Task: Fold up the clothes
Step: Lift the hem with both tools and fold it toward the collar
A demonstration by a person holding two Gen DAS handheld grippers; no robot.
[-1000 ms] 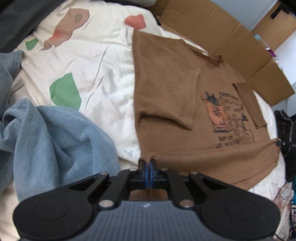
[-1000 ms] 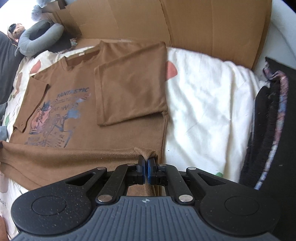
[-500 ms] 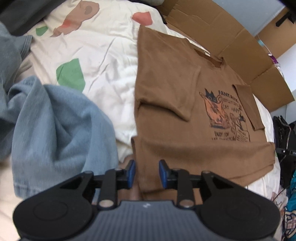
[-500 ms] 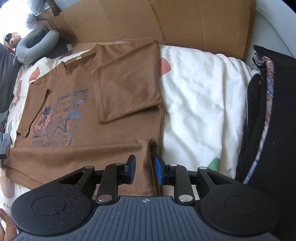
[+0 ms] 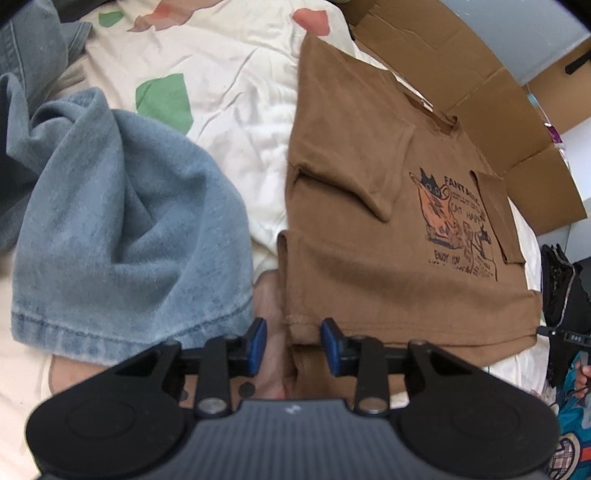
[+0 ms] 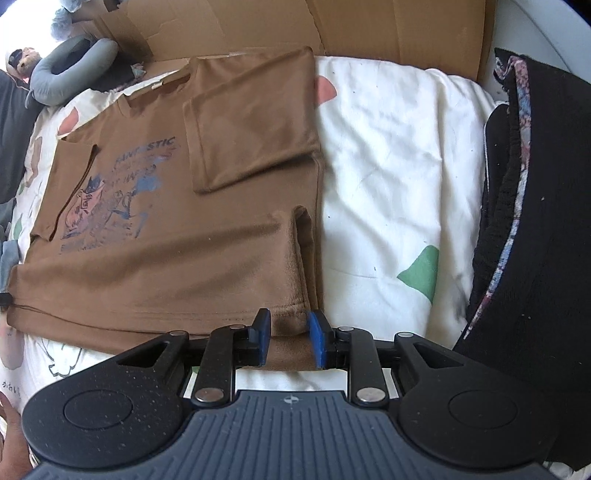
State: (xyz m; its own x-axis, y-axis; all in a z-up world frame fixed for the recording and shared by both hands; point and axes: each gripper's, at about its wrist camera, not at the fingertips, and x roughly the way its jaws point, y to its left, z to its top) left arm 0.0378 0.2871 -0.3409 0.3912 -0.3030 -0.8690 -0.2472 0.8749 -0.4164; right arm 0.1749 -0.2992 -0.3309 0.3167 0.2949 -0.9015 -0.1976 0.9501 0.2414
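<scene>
A brown T-shirt (image 5: 369,258), sleeves and hem turned in, is spread on a quilt (image 6: 388,147); both grippers (image 5: 291,345) (image 6: 288,338) are held apart. The loose hem fold could be dragged open.

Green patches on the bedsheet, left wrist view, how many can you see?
2: a large green patch beside the blue denim, a small green patch near the top edge. Clothes may hide others.

bright daylight | soft shadows | fisheye-bent edges | left view blurred, perhaps motion
</scene>
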